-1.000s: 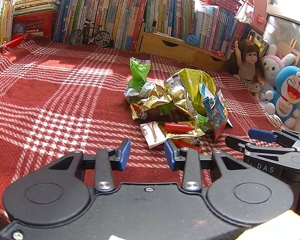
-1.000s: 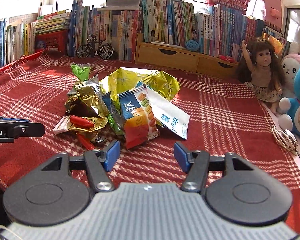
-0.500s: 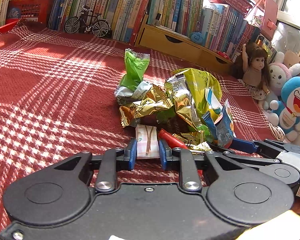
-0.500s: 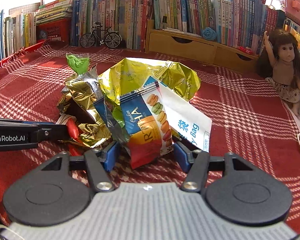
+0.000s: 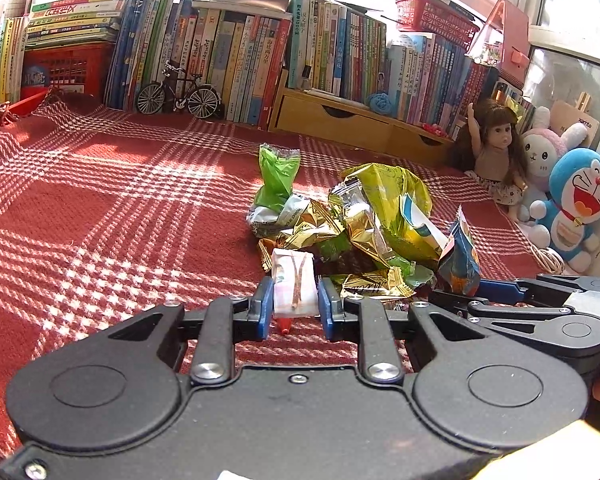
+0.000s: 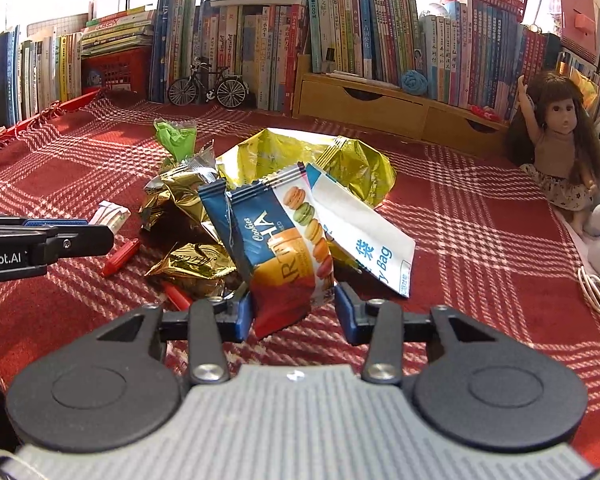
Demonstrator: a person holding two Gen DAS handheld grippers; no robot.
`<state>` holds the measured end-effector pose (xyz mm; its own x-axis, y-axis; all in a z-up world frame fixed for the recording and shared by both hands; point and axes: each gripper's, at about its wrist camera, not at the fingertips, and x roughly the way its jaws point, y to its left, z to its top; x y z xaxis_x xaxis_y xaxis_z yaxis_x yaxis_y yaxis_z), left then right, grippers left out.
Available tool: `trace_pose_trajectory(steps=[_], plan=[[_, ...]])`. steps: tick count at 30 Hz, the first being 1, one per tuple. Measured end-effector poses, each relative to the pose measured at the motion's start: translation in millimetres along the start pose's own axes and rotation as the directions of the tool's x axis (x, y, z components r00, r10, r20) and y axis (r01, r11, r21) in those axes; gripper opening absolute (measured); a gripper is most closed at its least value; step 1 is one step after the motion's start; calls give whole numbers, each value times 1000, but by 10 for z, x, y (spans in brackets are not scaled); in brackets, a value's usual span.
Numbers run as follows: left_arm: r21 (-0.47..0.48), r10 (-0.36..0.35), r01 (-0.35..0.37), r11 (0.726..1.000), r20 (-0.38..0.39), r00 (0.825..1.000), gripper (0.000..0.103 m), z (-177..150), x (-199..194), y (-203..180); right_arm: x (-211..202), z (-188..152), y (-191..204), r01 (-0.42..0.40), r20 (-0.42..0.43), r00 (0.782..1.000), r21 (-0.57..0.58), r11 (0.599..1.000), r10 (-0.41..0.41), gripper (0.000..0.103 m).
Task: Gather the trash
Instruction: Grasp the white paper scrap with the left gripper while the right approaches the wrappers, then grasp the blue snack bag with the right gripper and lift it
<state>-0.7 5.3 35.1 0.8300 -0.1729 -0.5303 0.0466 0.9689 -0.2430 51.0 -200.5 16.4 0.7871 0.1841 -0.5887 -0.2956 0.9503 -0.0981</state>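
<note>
Left tongs (image 5: 294, 307) clamp the white packet (image 5: 293, 283) at the wrapper pile's (image 5: 356, 232) near edge; right tongs (image 6: 293, 312) sit apart around the cookie bag (image 6: 284, 240), so a shallow bite risks crinkly film slipping free on lifting.

Red stick (image 5: 283, 325) mostly under wrapper (image 5: 294, 282)

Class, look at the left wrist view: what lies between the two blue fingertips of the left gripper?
A small white wrapper stands between them in the left gripper, with a red wrapper tip just below.
</note>
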Motion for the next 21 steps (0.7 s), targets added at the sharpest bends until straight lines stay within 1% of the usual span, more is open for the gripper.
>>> trace_pose_trajectory(steps=[10, 21], plan=[[-10, -5, 5, 1000, 12, 1000, 22, -77, -328, 128, -268, -109, 134, -45, 2, 999, -23, 999, 45, 51], [20, -13, 13, 1000, 10, 1000, 22, -196, -547, 112, -500, -195, 288, -102, 10, 995, -32, 994, 102, 51]])
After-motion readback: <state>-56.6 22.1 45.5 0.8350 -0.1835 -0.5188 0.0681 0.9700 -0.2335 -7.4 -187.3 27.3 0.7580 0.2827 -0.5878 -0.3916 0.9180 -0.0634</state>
